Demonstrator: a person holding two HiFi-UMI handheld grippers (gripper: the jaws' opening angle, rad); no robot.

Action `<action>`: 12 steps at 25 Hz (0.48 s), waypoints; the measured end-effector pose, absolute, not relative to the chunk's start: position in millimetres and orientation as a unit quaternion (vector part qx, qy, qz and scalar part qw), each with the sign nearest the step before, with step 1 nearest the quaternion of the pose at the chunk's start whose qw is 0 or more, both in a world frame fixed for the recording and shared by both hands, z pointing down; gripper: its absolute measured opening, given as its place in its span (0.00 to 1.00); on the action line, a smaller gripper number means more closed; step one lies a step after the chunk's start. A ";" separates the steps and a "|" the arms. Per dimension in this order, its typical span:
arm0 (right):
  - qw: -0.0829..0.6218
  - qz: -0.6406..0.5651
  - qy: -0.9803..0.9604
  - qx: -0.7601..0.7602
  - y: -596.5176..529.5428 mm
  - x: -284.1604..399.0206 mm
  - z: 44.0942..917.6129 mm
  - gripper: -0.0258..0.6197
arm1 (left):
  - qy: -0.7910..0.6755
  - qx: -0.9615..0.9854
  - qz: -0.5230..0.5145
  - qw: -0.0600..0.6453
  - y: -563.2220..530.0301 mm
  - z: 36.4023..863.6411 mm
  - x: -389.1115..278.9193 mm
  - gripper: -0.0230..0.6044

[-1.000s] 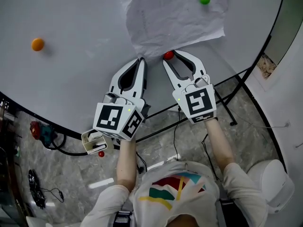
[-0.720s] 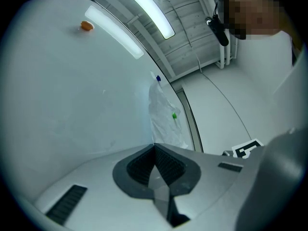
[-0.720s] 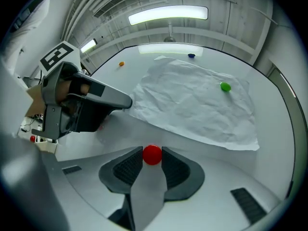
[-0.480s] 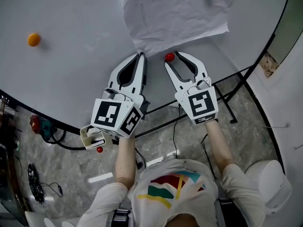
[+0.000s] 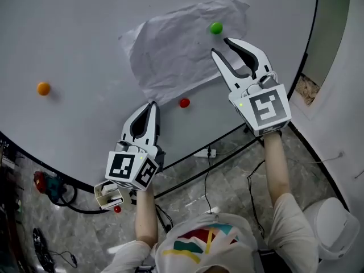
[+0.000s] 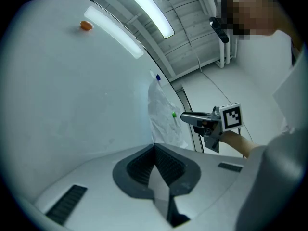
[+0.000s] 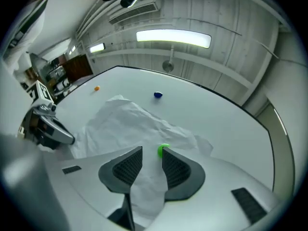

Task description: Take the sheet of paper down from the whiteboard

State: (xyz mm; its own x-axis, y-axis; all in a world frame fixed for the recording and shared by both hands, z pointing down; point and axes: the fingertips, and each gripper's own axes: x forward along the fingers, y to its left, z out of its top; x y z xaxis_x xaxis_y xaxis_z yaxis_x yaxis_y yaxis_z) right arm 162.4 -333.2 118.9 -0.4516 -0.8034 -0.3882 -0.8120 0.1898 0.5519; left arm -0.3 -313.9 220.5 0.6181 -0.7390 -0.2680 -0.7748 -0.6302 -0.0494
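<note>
On the whiteboard [image 5: 85,38], cut off at the head view's top edge, the crumpled sheet of paper [image 5: 170,50] hangs pinned by a green magnet [image 5: 216,28]. The right gripper [image 5: 220,45] has its jaws apart, the magnet just ahead of their tips. The left gripper [image 5: 152,104] has its jaws together at the sheet's lower corner; whether they pinch it is unclear. A red magnet [image 5: 184,102] sits just beside that corner.

I see a white sheet of paper [image 5: 165,56] on the pale grey whiteboard [image 5: 74,38], a green magnet [image 5: 216,28], a red magnet [image 5: 184,102], an orange magnet [image 5: 43,88]; the far magnet [image 7: 158,95] looks dark blue, I think.
</note>
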 end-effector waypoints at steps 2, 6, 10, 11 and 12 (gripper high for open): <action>-0.015 0.378 0.759 -0.531 -340.5 171.3 105.5 0.25 | 0.420 -0.897 0.114 0.078 -312.5 220.7 0.0 0.11; -0.030 0.370 0.765 -0.527 -351.4 175.2 97.2 0.25 | 0.426 -0.895 0.107 0.079 -310.6 222.3 3.5 0.11; -0.035 0.372 0.770 -0.518 -363.6 164.8 101.0 0.25 | 0.431 -0.893 0.106 0.077 -313.9 226.7 -3.2 0.11; -0.034 0.372 0.770 -0.517 -365.8 163.6 100.3 0.25 | 0.432 -0.892 0.107 0.078 -315.1 226.5 -4.2 0.11; -0.032 0.371 0.771 -0.516 -367.0 164.1 98.2 0.25 | 0.432 -0.892 0.108 0.079 -315.7 225.0 -3.5 0.11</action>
State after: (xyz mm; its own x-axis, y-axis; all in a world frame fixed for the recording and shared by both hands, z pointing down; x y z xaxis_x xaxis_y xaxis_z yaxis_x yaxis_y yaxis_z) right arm 164.1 -367.0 98.2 -0.4645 -0.8202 -0.3340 -0.7730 0.1915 0.6048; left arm -3.5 -315.7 225.0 0.6038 -0.7535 -0.2602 -0.7874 -0.6145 -0.0479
